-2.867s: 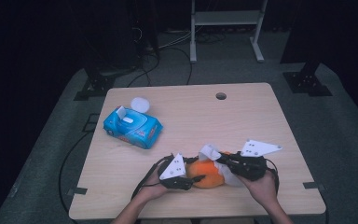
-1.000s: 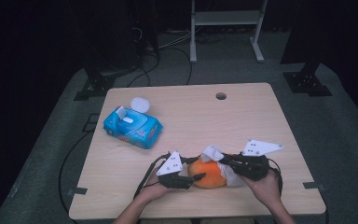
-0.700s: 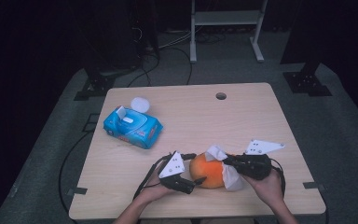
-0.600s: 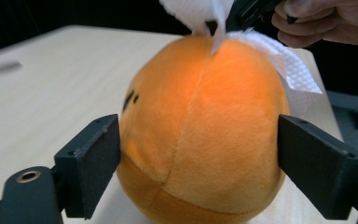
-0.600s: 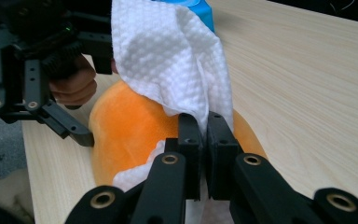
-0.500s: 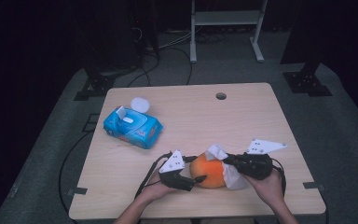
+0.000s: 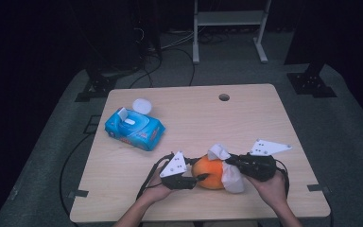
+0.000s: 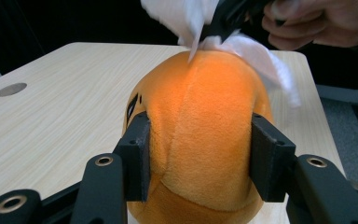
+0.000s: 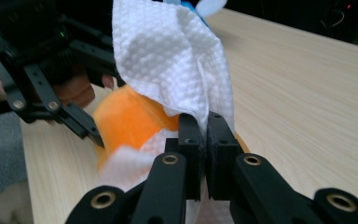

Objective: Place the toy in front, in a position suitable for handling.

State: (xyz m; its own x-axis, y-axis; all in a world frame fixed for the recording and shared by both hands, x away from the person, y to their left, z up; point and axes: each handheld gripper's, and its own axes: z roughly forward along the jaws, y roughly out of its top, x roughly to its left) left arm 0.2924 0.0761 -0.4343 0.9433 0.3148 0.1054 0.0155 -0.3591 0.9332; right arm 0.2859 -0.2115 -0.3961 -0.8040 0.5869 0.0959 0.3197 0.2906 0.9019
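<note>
At the table's [image 7: 123,189] near edge the left gripper [image 7: 199,178], its jaws just closing, clamps the orange plush [image 7: 210,172] that the right gripper [image 7: 228,163] wipes with a pinched tissue [image 7: 231,177], wipes pack [image 7: 134,130] farther back.

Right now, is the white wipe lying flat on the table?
No, the right gripper pinches the white wipe and holds it against the orange plush toy.
</note>
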